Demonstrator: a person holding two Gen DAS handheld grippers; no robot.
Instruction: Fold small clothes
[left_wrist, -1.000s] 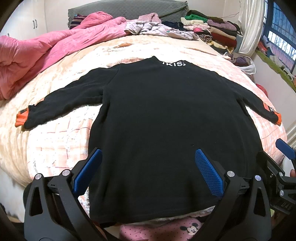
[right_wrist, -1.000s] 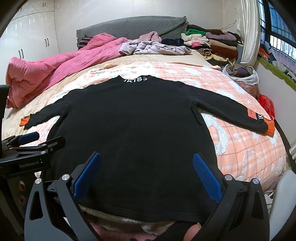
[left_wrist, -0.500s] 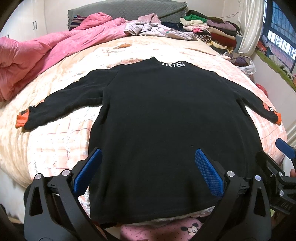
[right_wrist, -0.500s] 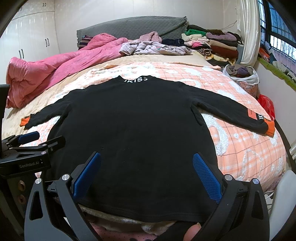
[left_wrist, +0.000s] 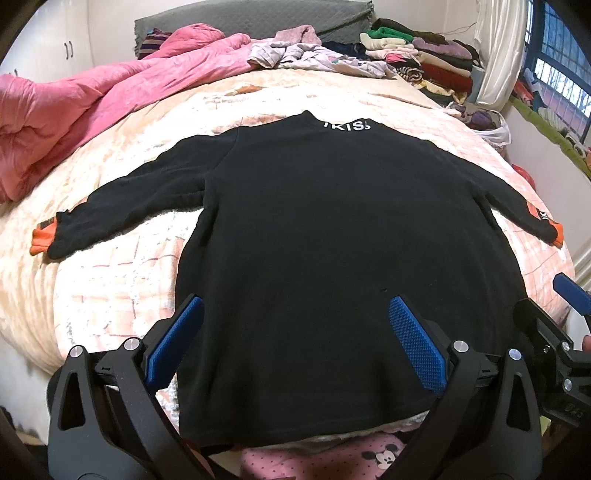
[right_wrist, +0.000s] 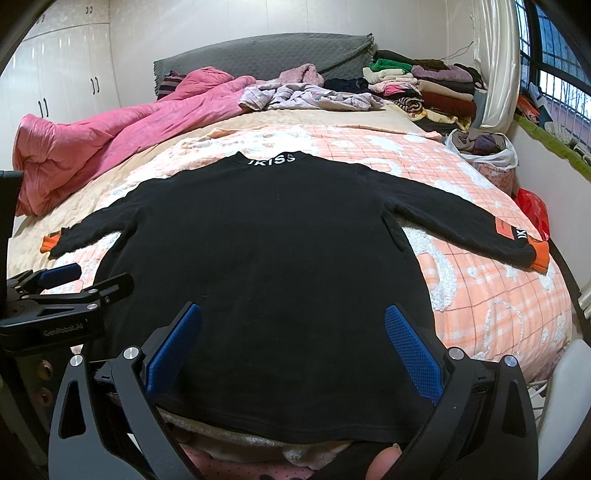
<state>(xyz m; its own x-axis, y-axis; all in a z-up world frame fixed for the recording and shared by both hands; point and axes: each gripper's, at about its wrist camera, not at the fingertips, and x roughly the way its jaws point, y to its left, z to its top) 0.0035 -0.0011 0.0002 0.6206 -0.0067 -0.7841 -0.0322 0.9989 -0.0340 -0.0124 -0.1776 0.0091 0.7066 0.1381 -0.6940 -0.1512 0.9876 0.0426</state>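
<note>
Left wrist view: one black sweater lies flat on the bed, both sleeves out – left gripper spread wide above its hem, holding nothing

Right wrist view: right gripper equally spread, empty – only here a white bag of clothes shows plainly beside the bed

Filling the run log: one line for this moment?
black top flat on bed | sleeves spread | left tongs open | right tongs open | unfolded
</note>
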